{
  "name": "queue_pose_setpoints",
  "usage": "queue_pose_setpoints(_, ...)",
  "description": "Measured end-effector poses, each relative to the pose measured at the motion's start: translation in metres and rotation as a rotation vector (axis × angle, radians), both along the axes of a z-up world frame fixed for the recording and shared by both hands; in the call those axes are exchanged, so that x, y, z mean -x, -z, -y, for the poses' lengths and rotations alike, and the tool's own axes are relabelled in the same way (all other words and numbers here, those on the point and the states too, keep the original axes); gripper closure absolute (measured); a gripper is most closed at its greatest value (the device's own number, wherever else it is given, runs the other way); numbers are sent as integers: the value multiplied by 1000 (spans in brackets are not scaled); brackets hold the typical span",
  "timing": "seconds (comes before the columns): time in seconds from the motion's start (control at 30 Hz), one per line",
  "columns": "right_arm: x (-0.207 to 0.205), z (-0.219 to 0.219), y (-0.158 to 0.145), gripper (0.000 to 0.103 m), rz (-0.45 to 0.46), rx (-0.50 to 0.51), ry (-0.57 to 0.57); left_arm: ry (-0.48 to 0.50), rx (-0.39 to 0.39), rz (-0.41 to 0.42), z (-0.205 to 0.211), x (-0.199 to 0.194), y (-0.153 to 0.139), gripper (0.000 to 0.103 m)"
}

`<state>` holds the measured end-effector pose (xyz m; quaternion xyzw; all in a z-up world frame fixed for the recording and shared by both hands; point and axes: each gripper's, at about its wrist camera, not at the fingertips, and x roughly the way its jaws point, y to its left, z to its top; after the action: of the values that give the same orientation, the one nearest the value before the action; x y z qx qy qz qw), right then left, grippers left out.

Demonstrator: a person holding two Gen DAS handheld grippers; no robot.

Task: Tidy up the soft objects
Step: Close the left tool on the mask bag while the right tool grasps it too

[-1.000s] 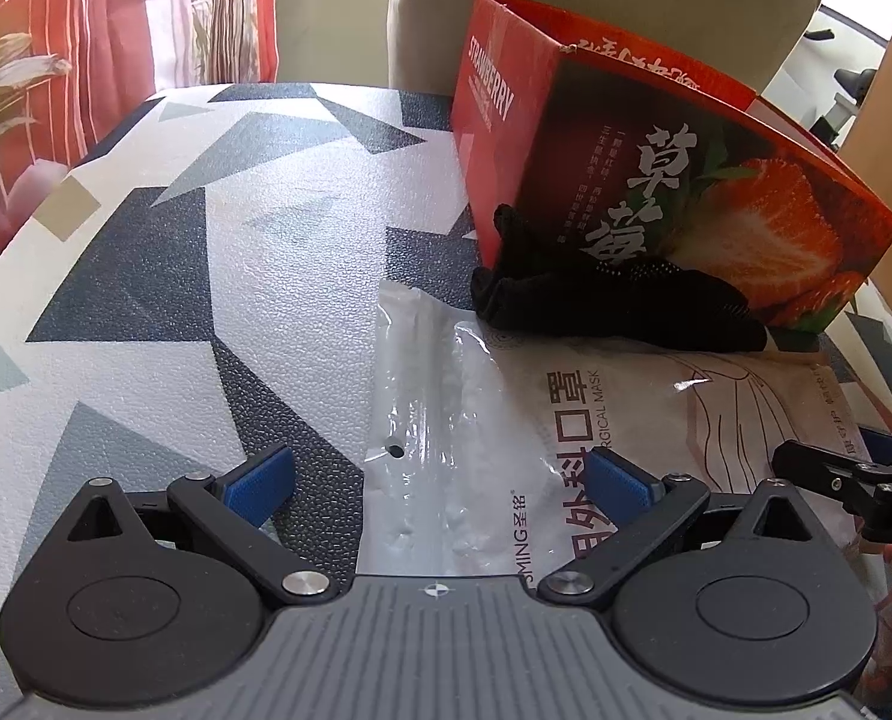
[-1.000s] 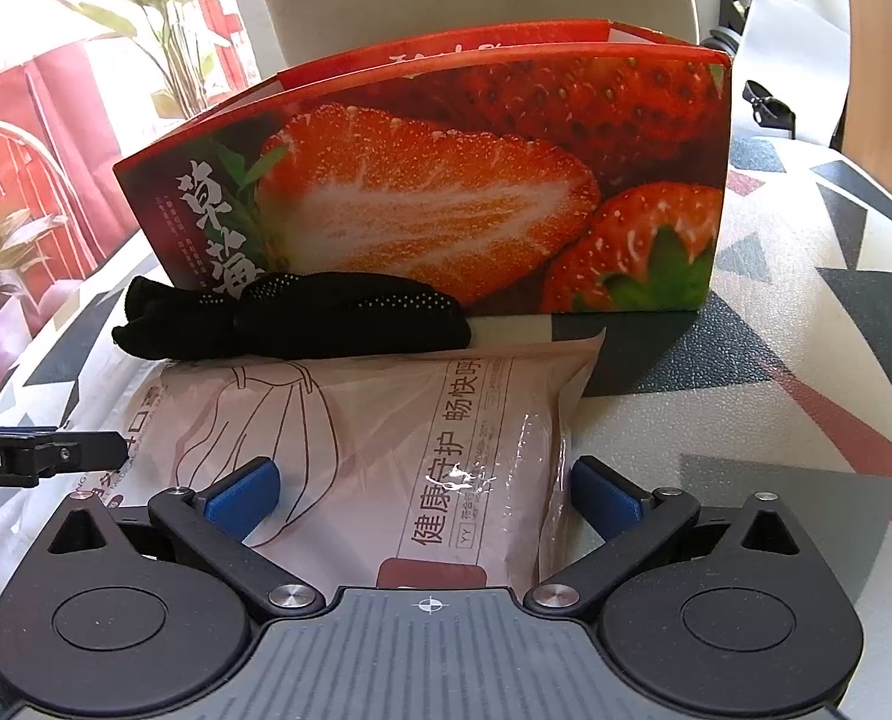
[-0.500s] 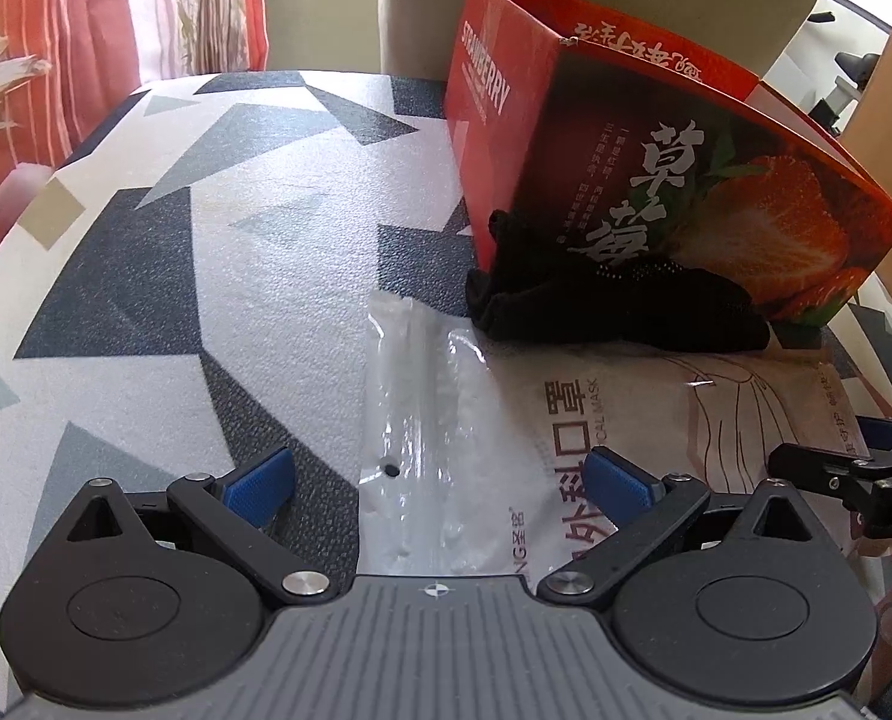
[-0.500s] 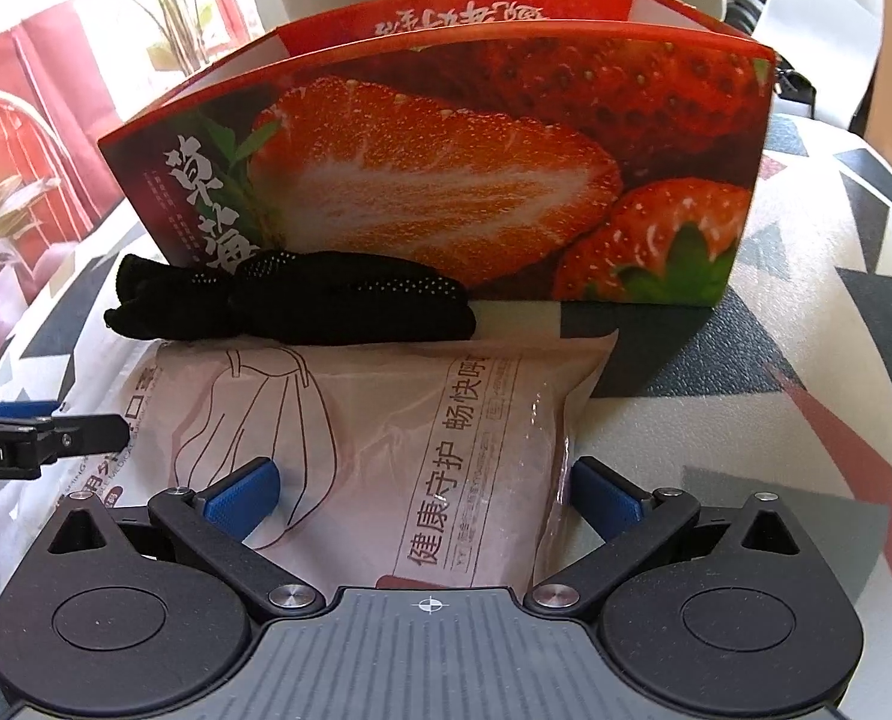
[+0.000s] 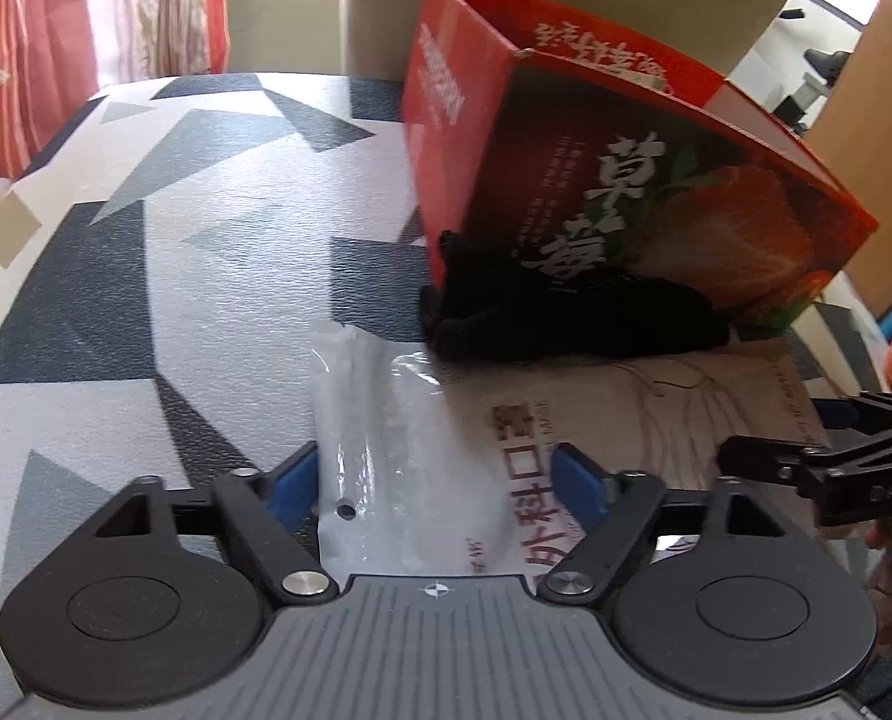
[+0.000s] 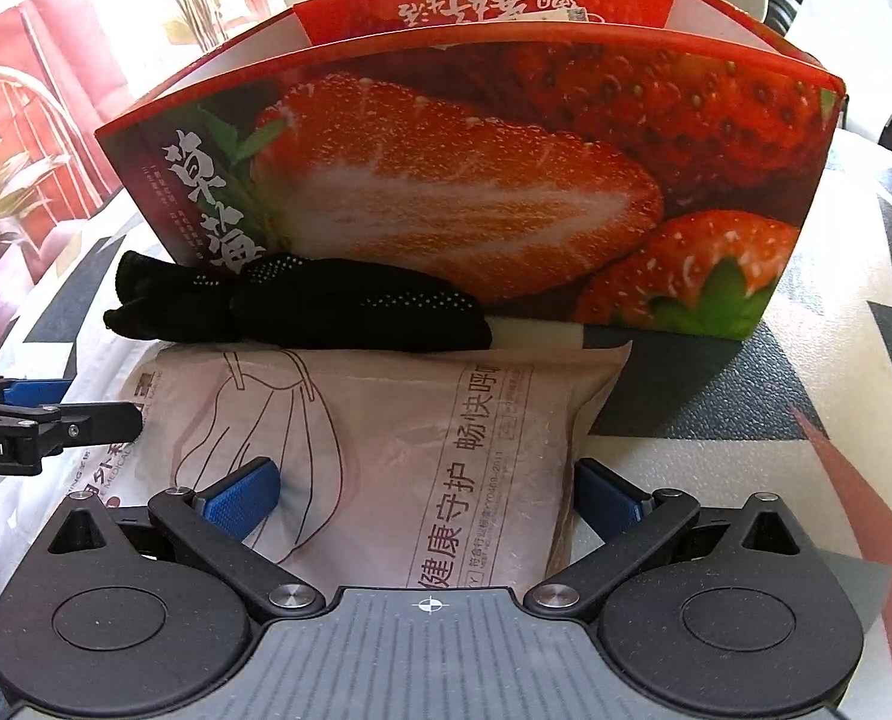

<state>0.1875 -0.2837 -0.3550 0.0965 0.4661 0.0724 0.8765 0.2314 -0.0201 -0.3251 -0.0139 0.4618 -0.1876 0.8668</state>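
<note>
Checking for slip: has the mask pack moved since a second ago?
No. The mask pack still lies against the black gloves before the strawberry box.

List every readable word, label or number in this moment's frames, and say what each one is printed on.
"草莓": box front, white characters at its left end.
"健康守护 畅快呼": mask pack.
"口" and "MEDICAL": the same pack, near its other end, partly cut off.
"obot.AI": left gripper, start cut off.
Upside-down script on the box's inner flap, the small print on box and pack, and the lettering on the box's end panel: too blurred to read.

Left tongs (image 5: 434, 480) angled downward, jaws just narrowed but still parted — right tongs (image 6: 425, 495) likewise tilted down, jaws spread wide.
</note>
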Motion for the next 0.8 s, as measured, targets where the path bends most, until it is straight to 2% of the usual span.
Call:
queue_pose_setpoints(0.1, 0, 1, 0, 0, 0, -5, -2, 15, 34, -9, 0, 2, -1, 38)
queue_pose_setpoints(0.13, 1, 1, 0, 0, 0, -9, -2, 25, 60, -18, 0, 2, -1, 48)
queue_pose_setpoints(0.33, -1, -2, -3, 11, -10, -27, -17, 24, 75, -25, 0, 5, -1, 48)
queue_pose_setpoints(0.4, -1, -2, -6, 20, -18, -44, -25, 34, 71, -23, 3, 6, -2, 48)
queue_pose_setpoints(0.53, 0, -3, -11, 28, -25, -36, -32, 38, 84, -25, 1, 8, -3, 48)
queue_pose_setpoints(0.7, 6, 6, -20, 48, -9, -50, -30, 22, 125, -44, -7, 9, -4, 50)
queue_pose_setpoints(0.8, 10, 8, -25, 51, -3, -46, -46, 16, 149, -48, -11, 11, -5, 50)
